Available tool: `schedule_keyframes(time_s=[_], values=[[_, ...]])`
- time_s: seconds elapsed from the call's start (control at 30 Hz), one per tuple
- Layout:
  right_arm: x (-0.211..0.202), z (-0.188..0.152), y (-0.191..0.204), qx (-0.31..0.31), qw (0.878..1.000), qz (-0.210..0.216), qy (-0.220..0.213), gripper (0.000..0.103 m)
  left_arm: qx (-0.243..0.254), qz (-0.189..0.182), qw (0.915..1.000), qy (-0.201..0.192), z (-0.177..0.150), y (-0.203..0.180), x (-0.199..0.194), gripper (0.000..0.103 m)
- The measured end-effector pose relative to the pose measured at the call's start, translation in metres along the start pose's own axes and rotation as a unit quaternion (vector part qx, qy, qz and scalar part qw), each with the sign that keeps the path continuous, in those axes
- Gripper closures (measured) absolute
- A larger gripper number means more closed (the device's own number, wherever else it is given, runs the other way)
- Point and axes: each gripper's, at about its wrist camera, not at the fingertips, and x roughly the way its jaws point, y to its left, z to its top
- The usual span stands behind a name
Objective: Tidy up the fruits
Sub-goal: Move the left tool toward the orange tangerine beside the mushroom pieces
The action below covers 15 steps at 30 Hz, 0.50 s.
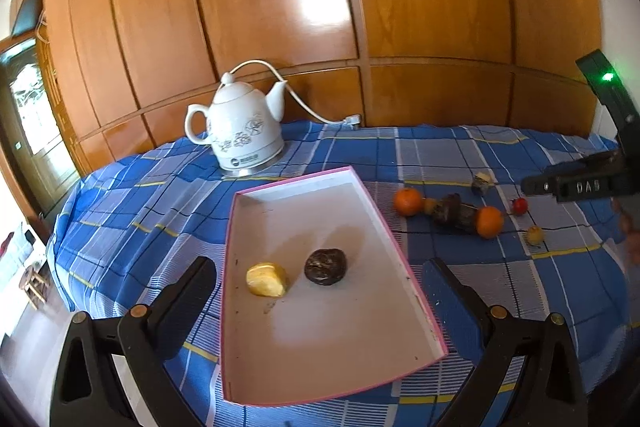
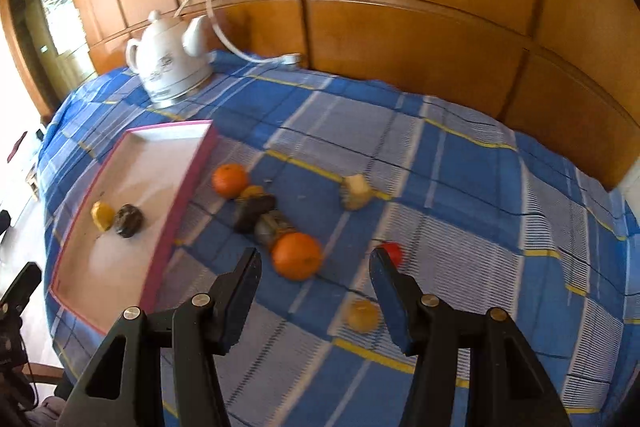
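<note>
Hovering over the pink-rimmed tray on the blue plaid tablecloth, the left gripper stands wide open and empty, with a yellow fruit piece and a dark fruit lying mid-tray. From the right wrist, the right gripper gapes partly open, holding nothing, above an orange; a second orange, dark pieces, a red fruit and a small yellow fruit lie scattered beside the tray's right edge.

A home room: wood-panelled wardrobe, checked tablecloth, a floral kettle (plugged in).
</note>
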Motion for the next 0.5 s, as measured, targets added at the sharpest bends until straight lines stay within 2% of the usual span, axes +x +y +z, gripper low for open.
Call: schedule_keyframes(time_s=[0.27, 0.33, 0.5], values=[[0.018, -0.01, -0.062, 0.068, 0.997, -0.035, 0.011, 0.046, 0.019, -0.025, 0.9994, 0.015, 0.002, -0.019, 0.007, 0.0], [0.025, -0.014, -0.076, 0.094, 0.994, -0.053, 0.029, 0.046, 0.02, -0.039, 0.9988, 0.021, 0.003, -0.023, 0.01, 0.0], [0.024, -0.013, -0.097, 0.147, 0.988, -0.044, 0.026, 0.046, 0.004, -0.086, 0.9948, 0.056, 0.007, -0.031, 0.028, 0.0]])
